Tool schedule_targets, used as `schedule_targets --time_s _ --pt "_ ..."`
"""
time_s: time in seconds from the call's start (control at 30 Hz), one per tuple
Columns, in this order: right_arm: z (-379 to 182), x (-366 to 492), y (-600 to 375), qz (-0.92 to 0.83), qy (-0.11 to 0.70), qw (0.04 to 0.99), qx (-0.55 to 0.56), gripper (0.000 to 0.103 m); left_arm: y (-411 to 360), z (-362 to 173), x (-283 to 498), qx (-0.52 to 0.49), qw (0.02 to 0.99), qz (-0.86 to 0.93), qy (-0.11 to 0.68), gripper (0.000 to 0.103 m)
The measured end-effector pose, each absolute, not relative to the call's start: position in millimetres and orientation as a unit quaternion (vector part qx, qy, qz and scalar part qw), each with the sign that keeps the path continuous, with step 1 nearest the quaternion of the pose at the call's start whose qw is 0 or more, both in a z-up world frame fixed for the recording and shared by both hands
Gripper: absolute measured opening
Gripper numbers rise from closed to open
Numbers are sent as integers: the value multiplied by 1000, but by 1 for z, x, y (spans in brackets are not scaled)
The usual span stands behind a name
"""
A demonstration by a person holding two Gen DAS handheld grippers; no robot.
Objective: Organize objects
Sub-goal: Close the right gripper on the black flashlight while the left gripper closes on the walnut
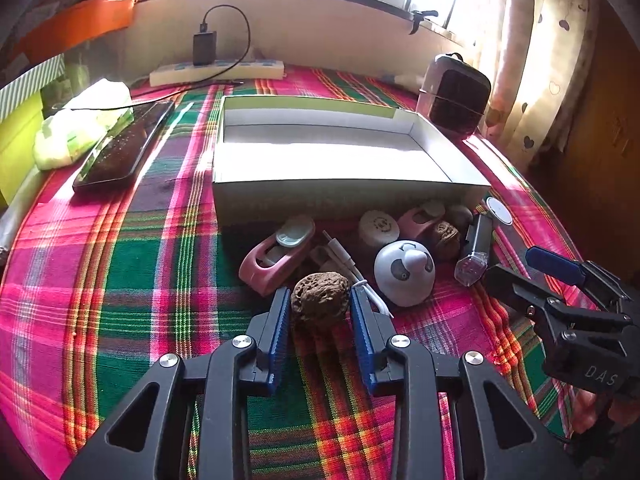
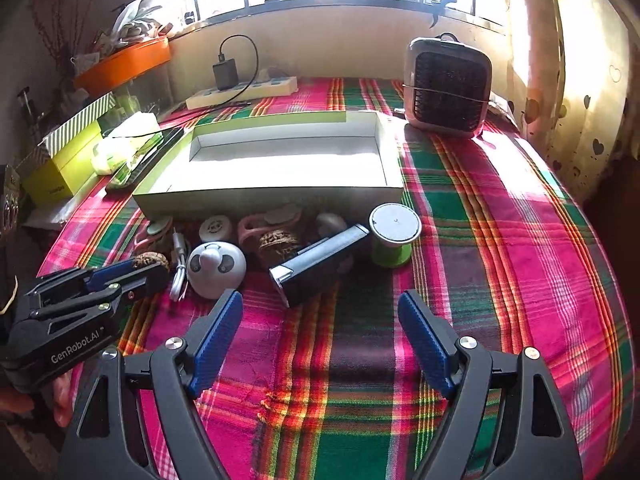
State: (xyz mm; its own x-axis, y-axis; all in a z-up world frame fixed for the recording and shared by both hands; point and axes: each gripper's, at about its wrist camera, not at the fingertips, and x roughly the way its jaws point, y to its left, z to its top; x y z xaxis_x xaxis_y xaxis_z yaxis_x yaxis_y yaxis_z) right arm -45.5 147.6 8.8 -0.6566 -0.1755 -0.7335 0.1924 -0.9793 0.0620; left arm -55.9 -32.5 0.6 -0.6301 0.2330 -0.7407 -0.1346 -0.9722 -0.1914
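While the pile of small things sits on the plaid-covered table (image 1: 120, 280) just in front of the empty white box (image 1: 320, 160), the left gripper (image 1: 320, 308) is clamped partway closed on a brown wrinkled walnut (image 1: 319, 298), both blue pads pressed on its sides. The walnut is round, rough and pitted, at the near edge of the pile. Just behind it are a pink tape dispenser (image 1: 276, 256), a white cable (image 1: 352, 268) and a white panda-faced dome (image 1: 404, 272). A second walnut (image 1: 445, 236) and a dark rectangular bar (image 1: 476, 250) lie further right, against the box front. The right gripper (image 2: 320, 312) hangs spread wide over bare cloth, holding and touching nothing; the dark bar is just ahead of its left pad, with a green spool (image 2: 394, 236) beside it.
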Motion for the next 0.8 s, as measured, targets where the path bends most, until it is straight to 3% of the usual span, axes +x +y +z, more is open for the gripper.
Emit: schedule_targets --time_s 0.13,0.27,0.4,0.8 --pt "7 -55 140 -910 14 90 404 74 -34 0 -56 -418 104 900 -62 28" --pt "4 -64 140 -910 2 76 407 60 -34 -1 -56 -418 104 900 -61 28" --pt "0 -67 142 -905 -1 76 418 57 -34 -1 -56 -418 107 900 -64 28" --pt "-3 -54 155 -898 -3 75 433 32 -34 -1 -57 -419 107 899 -65 28"
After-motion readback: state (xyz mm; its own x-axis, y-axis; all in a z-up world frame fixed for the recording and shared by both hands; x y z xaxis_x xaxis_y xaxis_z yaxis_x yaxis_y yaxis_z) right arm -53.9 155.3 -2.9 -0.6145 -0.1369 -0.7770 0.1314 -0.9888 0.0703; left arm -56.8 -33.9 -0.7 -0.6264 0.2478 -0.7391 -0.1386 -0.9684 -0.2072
